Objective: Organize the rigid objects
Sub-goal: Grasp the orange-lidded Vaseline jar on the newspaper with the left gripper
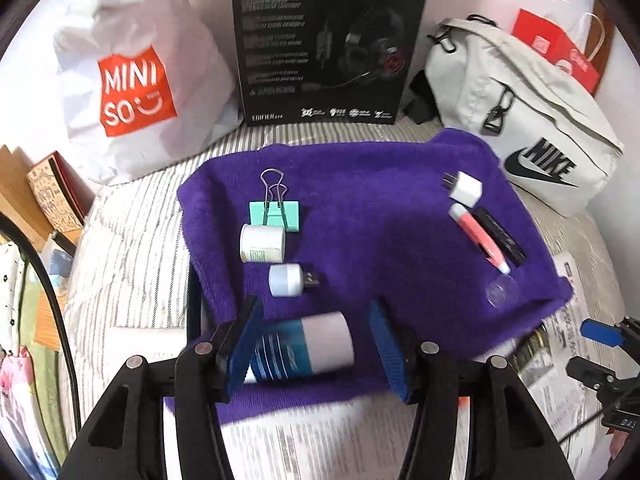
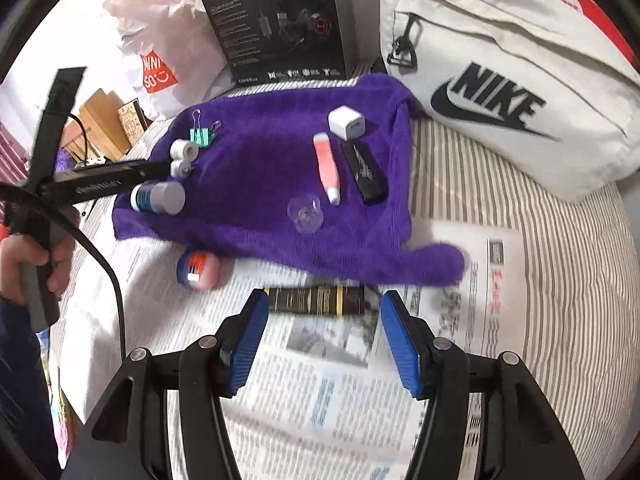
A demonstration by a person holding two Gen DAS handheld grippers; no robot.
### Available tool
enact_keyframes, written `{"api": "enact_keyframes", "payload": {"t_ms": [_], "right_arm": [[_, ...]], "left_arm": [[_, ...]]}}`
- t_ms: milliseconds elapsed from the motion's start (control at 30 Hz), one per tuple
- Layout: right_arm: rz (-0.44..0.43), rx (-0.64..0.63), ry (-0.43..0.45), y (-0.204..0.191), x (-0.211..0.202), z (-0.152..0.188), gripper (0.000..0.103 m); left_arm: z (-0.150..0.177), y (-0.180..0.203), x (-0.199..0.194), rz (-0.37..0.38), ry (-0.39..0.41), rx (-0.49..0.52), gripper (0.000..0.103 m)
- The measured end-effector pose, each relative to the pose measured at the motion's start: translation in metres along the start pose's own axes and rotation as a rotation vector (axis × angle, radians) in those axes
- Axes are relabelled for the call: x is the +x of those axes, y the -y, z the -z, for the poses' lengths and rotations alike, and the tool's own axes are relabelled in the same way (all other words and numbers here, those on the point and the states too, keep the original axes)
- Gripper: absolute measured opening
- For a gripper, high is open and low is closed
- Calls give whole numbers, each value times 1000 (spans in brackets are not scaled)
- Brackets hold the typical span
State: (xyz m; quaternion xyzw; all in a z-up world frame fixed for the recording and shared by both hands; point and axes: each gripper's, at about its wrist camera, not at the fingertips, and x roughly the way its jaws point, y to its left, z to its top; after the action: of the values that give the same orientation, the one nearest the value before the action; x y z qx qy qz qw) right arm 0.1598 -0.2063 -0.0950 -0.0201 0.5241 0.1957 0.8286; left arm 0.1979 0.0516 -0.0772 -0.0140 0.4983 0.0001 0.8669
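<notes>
A purple towel (image 1: 360, 200) (image 2: 260, 168) holds small items. My left gripper (image 1: 316, 340) is open around a blue-and-white bottle (image 1: 304, 346) (image 2: 158, 197) lying on the towel's near edge; the jaws stand apart from it. Beyond it lie a small white USB light (image 1: 286, 279), a white roll (image 1: 262, 243) and a teal binder clip (image 1: 276, 212). On the right are a white charger (image 1: 466, 189) (image 2: 347, 123), a pink tube (image 1: 478, 236) (image 2: 327, 168), a black stick (image 1: 500, 236) (image 2: 365, 172) and a clear cap (image 1: 500, 290) (image 2: 305, 212). My right gripper (image 2: 324, 336) is open above a dark brown tube (image 2: 316, 300) on newspaper.
A small orange-and-blue jar (image 2: 196, 268) lies on the newspaper (image 2: 332, 380). A Miniso bag (image 1: 132, 92), a black headset box (image 1: 324, 40) and a white Nike bag (image 1: 532, 120) (image 2: 504, 80) stand at the back. The surface is a striped bed cover (image 2: 540, 300).
</notes>
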Motion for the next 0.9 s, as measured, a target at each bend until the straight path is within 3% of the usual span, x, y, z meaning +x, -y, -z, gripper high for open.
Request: {"api": "enact_keyframes", "payload": {"t_ms": [467, 900], "right_arm": [[32, 68, 33, 16, -30, 48, 58], [11, 117, 21, 35, -39, 70, 58]], "left_arm": [[59, 32, -40, 46, 20, -44, 54], [68, 89, -2, 74, -53, 10, 54]]}}
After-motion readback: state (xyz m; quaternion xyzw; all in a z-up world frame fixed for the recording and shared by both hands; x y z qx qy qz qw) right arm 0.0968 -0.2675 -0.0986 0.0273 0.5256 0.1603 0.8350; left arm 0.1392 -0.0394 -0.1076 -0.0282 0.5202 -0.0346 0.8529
